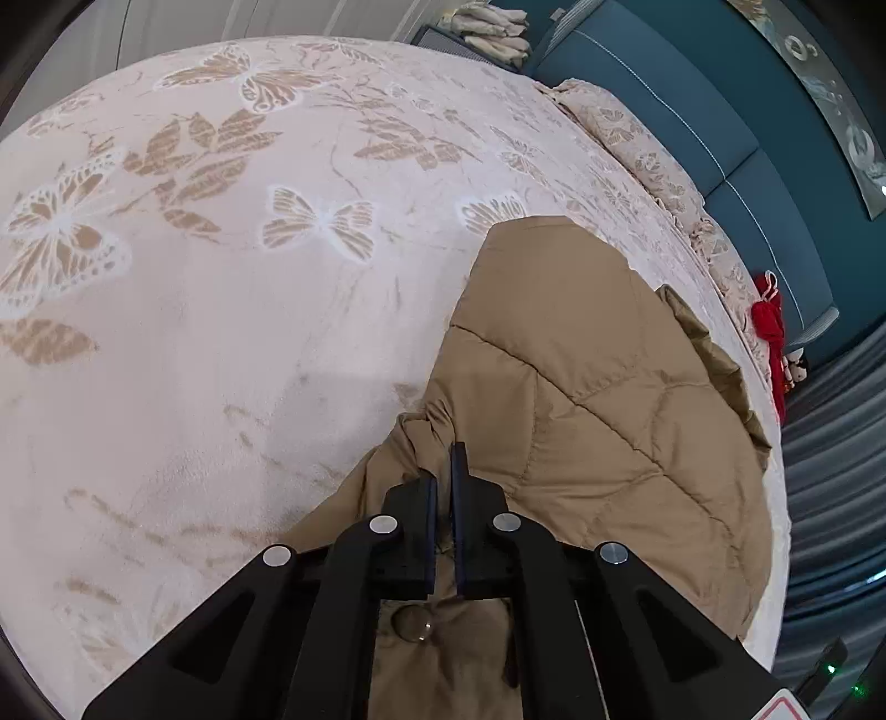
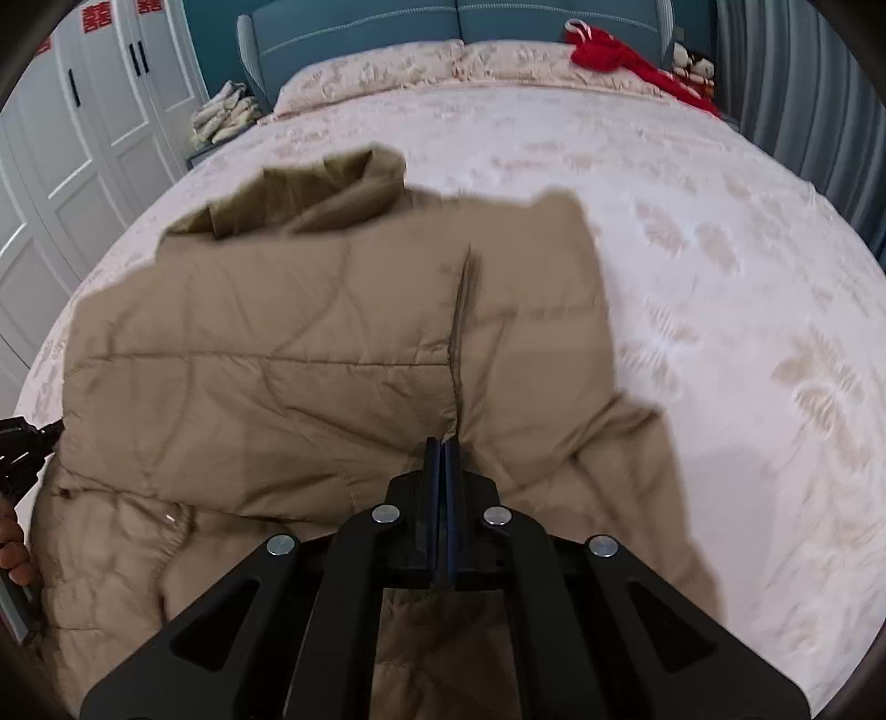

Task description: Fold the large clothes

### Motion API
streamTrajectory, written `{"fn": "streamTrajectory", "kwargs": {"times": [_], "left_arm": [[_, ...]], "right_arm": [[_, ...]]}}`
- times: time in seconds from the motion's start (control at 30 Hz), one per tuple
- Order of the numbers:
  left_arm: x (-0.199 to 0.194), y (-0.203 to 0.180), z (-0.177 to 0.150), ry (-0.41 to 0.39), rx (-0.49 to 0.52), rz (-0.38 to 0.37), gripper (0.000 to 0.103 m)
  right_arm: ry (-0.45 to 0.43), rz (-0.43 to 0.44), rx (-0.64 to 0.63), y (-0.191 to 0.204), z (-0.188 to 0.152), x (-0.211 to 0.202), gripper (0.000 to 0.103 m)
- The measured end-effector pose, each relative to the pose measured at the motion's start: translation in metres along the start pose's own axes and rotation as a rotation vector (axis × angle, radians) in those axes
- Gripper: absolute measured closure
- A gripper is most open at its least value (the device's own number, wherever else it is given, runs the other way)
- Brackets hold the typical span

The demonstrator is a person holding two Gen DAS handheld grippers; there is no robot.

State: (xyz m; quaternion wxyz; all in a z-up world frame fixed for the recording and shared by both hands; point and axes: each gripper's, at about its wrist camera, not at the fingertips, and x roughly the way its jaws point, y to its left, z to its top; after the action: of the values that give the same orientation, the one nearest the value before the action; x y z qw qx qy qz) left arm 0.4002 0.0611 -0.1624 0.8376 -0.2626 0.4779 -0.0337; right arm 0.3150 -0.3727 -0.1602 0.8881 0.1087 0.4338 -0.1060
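Note:
A large tan quilted jacket (image 1: 598, 399) lies on a bed with a pink butterfly-pattern blanket (image 1: 210, 288). My left gripper (image 1: 444, 471) is shut on a bunched fold of the jacket near its edge; a round snap button (image 1: 411, 623) shows below the fingers. In the right wrist view the jacket (image 2: 310, 343) is partly folded over, its hood (image 2: 332, 188) towards the headboard. My right gripper (image 2: 441, 451) is shut on a fold of the jacket at a seam. The left gripper (image 2: 19, 443) and a hand show at the left edge.
A blue headboard (image 2: 454, 22) and pillows (image 2: 421, 61) lie at the far end. A red cloth (image 2: 620, 58) lies near the pillows. White wardrobe doors (image 2: 72, 127) stand to the left, folded laundry (image 2: 227, 113) on a nightstand, grey curtains (image 2: 797, 94) to the right.

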Motion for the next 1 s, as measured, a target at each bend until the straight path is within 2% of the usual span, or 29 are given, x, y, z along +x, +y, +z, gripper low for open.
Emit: {"fn": "streamTrajectory", "kwargs": {"times": [0.07,0.23,0.33,0.4,0.5,0.6,0.67,0.7,0.77,0.83,1.0], "left_arm": [[0.002,-0.003,-0.002,-0.012,0.036,0.021,0.099],[0.009,-0.016,-0.007,-0.044,0.124,0.074,0.097],[-0.001,-0.028,-0.008,-0.035,0.212,0.148,0.091],[-0.016,-0.033,-0.010,-0.029,0.260,0.178,0.090],[-0.050,-0.038,-0.011,-0.036,0.342,0.240,0.074],[-0.086,-0.059,-0.008,-0.128,0.416,0.253,0.071],[-0.099,-0.085,-0.008,-0.163,0.468,0.239,0.068],[-0.101,-0.098,-0.007,-0.173,0.486,0.227,0.063],[-0.094,-0.135,-0.009,-0.181,0.542,0.201,0.059],[-0.076,-0.162,-0.014,-0.166,0.590,0.201,0.059],[-0.025,-0.186,-0.030,-0.108,0.600,0.219,0.059]], "right_arm": [[0.001,-0.019,-0.027,0.005,-0.005,0.005,0.103],[0.013,-0.002,-0.022,0.002,-0.005,0.014,0.103],[0.030,0.012,0.012,-0.005,-0.005,0.004,0.100],[0.042,-0.007,0.032,-0.009,-0.012,-0.012,0.086],[0.035,-0.032,0.046,-0.012,-0.023,-0.041,0.077],[-0.004,-0.037,0.071,-0.011,-0.023,-0.070,0.075],[-0.043,0.009,0.079,0.000,-0.013,-0.085,0.075],[-0.053,0.033,0.075,0.007,-0.007,-0.087,0.076],[-0.077,0.097,0.056,0.032,0.010,-0.090,0.078],[-0.088,0.124,0.031,0.053,0.021,-0.084,0.079],[-0.061,0.122,-0.019,0.090,0.031,-0.048,0.082]]}}
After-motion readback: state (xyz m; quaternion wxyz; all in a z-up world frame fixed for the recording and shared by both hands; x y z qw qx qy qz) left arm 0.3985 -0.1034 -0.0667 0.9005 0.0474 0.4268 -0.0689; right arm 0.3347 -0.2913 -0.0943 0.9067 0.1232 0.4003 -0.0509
